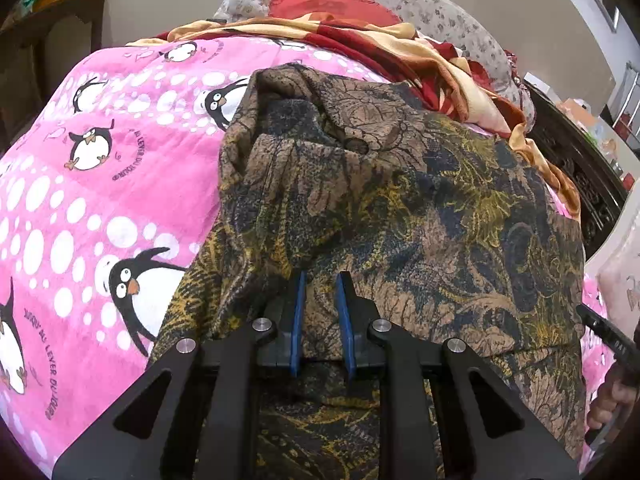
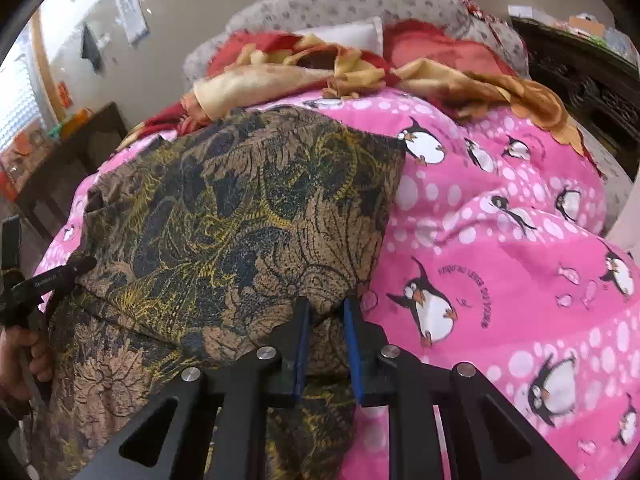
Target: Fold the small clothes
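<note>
Gripping the near hem on both sides, the left tongs (image 1: pixel 322 280) and right tongs (image 2: pixel 326 306) each stand closed on a pinch of the brown patterned garment (image 1: pixel 400 208), cloth bunched between the blue pads (image 1: pixel 298 312). Judged purpose: both near corners are held level so the near half can be carried over as one fold. Garment fills the centre of both frames, lying on the pink penguin blanket (image 1: pixel 100 208) on the bed. Fabric appears thin and limp, leaf-printed in ochre and navy, creased toward the upper centre. Blanket looks plush. Crumpled red-and-cream cloth (image 2: pixel 280 68) lies at the upper frame.
</note>
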`<control>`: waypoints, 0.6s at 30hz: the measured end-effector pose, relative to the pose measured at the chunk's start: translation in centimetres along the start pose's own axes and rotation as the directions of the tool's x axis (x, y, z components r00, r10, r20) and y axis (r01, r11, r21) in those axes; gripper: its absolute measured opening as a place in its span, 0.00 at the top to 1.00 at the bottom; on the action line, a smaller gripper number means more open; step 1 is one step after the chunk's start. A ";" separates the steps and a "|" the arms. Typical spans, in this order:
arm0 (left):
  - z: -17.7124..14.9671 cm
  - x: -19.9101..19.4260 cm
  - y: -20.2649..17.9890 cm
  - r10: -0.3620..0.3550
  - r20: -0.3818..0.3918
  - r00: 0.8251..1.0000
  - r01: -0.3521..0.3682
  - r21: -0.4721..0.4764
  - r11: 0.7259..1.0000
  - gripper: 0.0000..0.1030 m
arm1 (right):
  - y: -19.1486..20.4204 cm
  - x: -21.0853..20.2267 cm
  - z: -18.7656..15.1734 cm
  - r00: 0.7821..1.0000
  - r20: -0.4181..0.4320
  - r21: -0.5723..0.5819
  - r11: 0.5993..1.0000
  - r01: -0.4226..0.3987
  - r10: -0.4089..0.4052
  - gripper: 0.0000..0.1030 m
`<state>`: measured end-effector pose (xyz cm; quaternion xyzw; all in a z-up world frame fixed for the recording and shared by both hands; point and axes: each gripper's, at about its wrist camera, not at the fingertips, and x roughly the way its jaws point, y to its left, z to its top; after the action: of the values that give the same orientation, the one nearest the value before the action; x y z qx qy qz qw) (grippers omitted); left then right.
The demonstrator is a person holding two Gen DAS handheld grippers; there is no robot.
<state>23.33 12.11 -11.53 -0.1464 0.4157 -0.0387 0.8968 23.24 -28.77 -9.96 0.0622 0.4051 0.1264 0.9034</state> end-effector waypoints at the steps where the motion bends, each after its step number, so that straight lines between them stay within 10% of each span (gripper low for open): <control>1: -0.1 0.0 0.2 -0.007 0.005 1.000 0.007 -0.003 1.000 0.84 | -0.5 0.0 0.2 1.000 -0.018 0.020 1.000 -0.021 0.021 0.84; 4: 0.0 -0.1 0.7 -0.034 0.005 0.999 0.034 -0.027 0.999 0.84 | 0.0 0.0 1.3 0.996 -0.086 -0.003 1.000 -0.005 0.005 0.84; 9: 2.8 -2.2 -0.5 -0.023 0.062 0.998 0.026 -0.055 0.998 0.84 | 1.5 -1.3 5.0 0.995 0.053 -0.032 0.996 0.087 -0.086 0.84; 18: 5.4 3.7 -1.7 0.091 -0.001 0.996 -0.091 0.040 0.995 0.84 | 1.3 5.9 7.4 0.984 -0.007 0.032 0.983 0.181 -0.181 0.72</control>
<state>29.94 11.05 -10.48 -0.1092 0.4225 -0.0064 0.8998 32.33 -25.96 -8.99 0.0395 0.4128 0.0376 0.9092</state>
